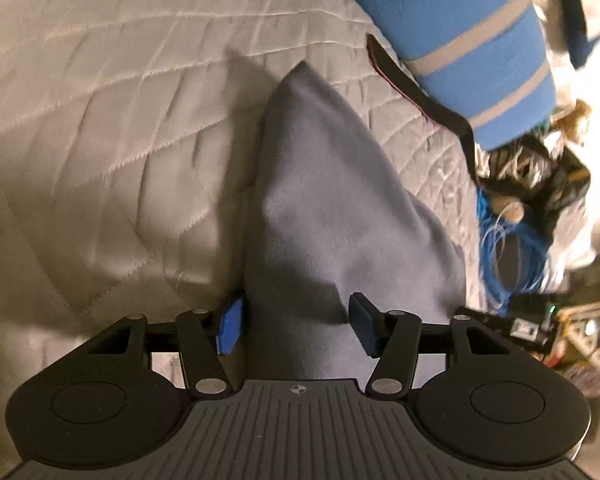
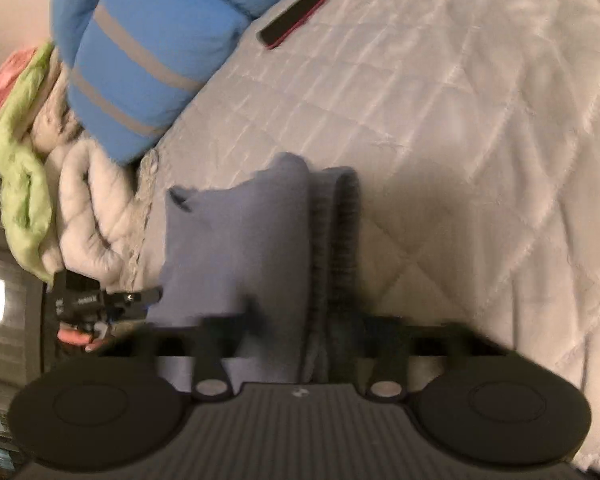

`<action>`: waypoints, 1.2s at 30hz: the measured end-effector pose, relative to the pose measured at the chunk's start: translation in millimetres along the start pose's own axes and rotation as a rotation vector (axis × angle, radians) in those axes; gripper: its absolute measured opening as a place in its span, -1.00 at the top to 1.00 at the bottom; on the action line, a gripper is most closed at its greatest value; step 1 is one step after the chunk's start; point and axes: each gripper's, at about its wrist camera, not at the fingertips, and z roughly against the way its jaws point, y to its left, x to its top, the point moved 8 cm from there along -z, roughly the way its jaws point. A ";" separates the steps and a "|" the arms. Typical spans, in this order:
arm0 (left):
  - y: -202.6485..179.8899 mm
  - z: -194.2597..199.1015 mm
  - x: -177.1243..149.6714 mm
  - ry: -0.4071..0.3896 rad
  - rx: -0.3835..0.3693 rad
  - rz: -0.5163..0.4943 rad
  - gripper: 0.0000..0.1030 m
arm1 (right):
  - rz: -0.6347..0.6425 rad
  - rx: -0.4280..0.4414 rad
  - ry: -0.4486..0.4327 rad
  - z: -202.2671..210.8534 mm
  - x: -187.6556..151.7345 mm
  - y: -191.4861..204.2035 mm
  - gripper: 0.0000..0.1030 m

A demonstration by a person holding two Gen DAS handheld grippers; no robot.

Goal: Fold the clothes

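Bedroom, quilted bedspread (image 1: 100, 120), blue pillow (image 2: 140, 68)

A pale quilted bedspread (image 1: 112, 128) with diamond stitching covers the bed. A rolled blue blanket with grey stripes (image 1: 468, 48) lies along its edge, and a flat black strap with a reddish border (image 1: 412, 88) rests on the quilt just beside it. Beyond the roll, a tangle of blue cable (image 1: 504, 248) sits among dark clutter. In the right wrist view, a light green cloth (image 2: 20, 168) and a pink one (image 2: 8, 76) are bunched against a pale padded cover (image 2: 92, 208).
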 end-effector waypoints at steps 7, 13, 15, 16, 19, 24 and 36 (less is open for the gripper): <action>-24.4 17.5 6.6 -0.073 -0.040 -0.046 0.69 | 0.137 0.051 -0.126 22.3 12.1 35.8 0.67; -58.5 52.0 41.4 -0.188 -0.070 -0.138 0.69 | 0.198 0.094 -0.193 29.2 66.1 67.5 0.68; -55.9 52.7 58.4 -0.203 -0.033 -0.125 0.69 | 0.200 0.102 -0.210 24.8 89.4 76.5 0.68; -54.6 53.1 66.8 -0.210 -0.015 -0.119 0.69 | 0.198 0.106 -0.217 22.0 101.1 80.3 0.68; -50.7 54.5 92.0 -0.233 0.040 -0.101 0.69 | 0.208 0.111 -0.242 11.9 136.6 90.4 0.68; -44.1 57.4 133.8 -0.270 0.131 -0.069 0.25 | 0.196 -0.009 -0.305 -3.5 180.2 72.3 -0.56; -63.2 59.0 125.1 -0.319 0.275 -0.122 -0.05 | 0.259 -0.077 -0.353 15.8 145.4 66.6 -0.69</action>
